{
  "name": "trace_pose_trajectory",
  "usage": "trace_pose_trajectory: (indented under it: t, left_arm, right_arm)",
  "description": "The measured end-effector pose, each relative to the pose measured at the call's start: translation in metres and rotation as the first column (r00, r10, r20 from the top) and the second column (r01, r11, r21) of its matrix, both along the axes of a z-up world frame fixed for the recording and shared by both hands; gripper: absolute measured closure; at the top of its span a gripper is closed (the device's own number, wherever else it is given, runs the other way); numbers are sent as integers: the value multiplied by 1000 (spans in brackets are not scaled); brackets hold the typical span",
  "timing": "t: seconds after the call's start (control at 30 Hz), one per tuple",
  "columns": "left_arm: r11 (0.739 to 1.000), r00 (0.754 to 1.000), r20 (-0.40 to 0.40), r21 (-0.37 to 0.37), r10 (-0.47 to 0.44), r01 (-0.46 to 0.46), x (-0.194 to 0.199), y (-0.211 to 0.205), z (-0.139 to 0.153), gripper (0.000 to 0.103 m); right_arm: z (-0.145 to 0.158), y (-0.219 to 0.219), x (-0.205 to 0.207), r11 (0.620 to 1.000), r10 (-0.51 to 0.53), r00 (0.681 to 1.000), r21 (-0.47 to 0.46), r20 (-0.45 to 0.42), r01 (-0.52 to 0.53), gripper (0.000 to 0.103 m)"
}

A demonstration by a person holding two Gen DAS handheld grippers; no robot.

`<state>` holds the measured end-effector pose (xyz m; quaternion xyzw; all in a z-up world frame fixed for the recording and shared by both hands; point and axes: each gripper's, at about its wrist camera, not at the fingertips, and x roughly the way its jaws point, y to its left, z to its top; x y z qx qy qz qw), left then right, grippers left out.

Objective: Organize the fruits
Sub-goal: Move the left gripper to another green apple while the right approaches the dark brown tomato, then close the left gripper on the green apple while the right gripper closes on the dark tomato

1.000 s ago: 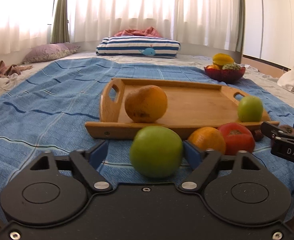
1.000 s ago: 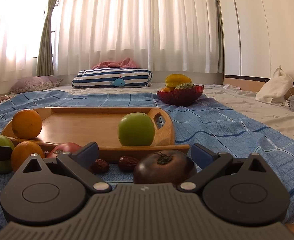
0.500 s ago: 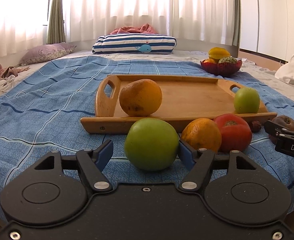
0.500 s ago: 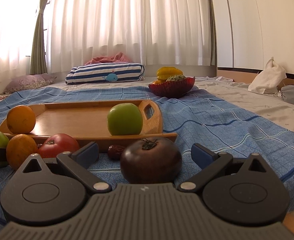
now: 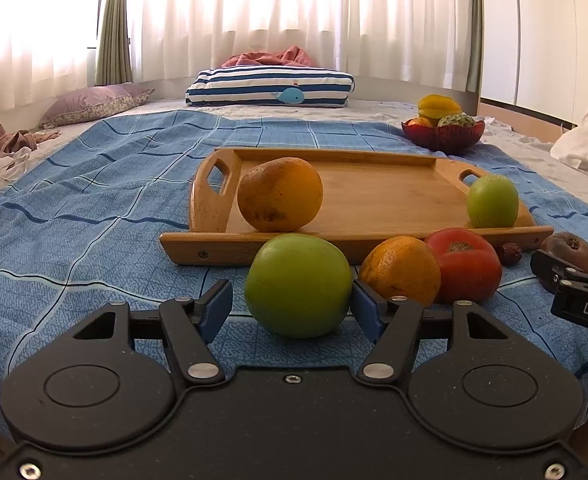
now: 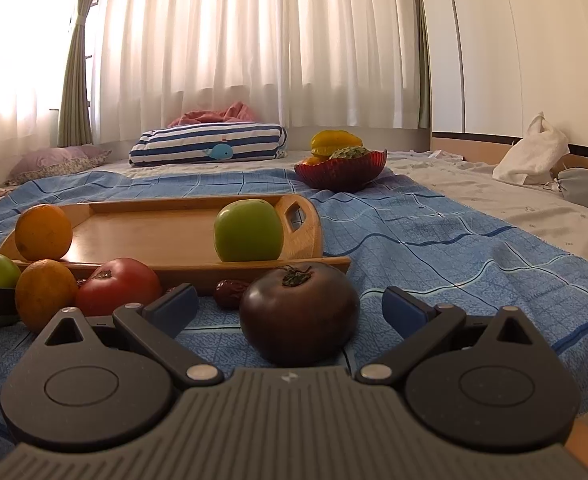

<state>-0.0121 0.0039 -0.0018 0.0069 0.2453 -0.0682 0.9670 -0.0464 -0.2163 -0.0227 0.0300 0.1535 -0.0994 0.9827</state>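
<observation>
A green apple (image 5: 298, 286) lies on the blue cloth in front of the wooden tray (image 5: 374, 196). My left gripper (image 5: 292, 296) has its jaws closing around this apple; the right pad is at its side, while the left pad stands a little off it. An orange (image 5: 280, 194) and a second green apple (image 5: 492, 202) sit in the tray. Another orange (image 5: 400, 270) and a red tomato (image 5: 466, 266) rest beside the near rim. My right gripper (image 6: 290, 304) is open, with a dark tomato (image 6: 300, 312) between its fingers and a gap on each side.
Small brown dates (image 6: 228, 292) lie by the tray's rim. A red bowl (image 6: 340, 170) of fruit stands behind the tray on the right. A striped pillow (image 6: 208, 146) lies at the back, and a white bag (image 6: 534, 152) at the far right.
The left jaws have narrowed around the green apple. In the right wrist view the dark tomato now shows more fully between the open fingers.
</observation>
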Motion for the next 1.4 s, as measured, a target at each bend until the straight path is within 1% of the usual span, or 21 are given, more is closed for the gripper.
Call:
trace_pose_trajectory:
  t: [0.2,0.37,0.47,0.77,0.83,1.07,1.2,1.4]
  left_arm:
    - [1000,1000,-2,2,-1,1,0,0,0,41]
    - [1000,1000,-4,3,-9,9,1,-1,-1,44]
    - [1000,1000,-2,0,-14,14,1,-1,-1,48]
    - [1000,1000,-3,0,-14,14,2,0,-1,48]
    - [1000,1000,-3,1,-14,14,2,-1,-1,48]
    - [1000,1000,-4,0,-14,14,2,0,-1,48]
    - [1000,1000,-3,0,-13,13,2,-1,-1,48]
    - [1000,1000,-3,0,-6,6,1,0,0,48]
  right_arm:
    - [-1,3,-1,1000,11,1000,-11,-2,-11,2]
    - [-1,4,0,1000,12,1000,-2,-5,-12,7]
    - [0,4,-1,1000,11,1000,-8,-3,-11,9]
    - [0,4,0,1000,6,1000,-29,-10,-7,17]
    - [0,4,0,999,4,1000,-32,-13,-5,22]
    - [0,4,0,999,-6,1000,-50,-20,5,29]
    - [0,3,1,998,-12,1000,-56,-25,11,35]
    - [0,3,0,998,-11,1000,-63,-24,9,36]
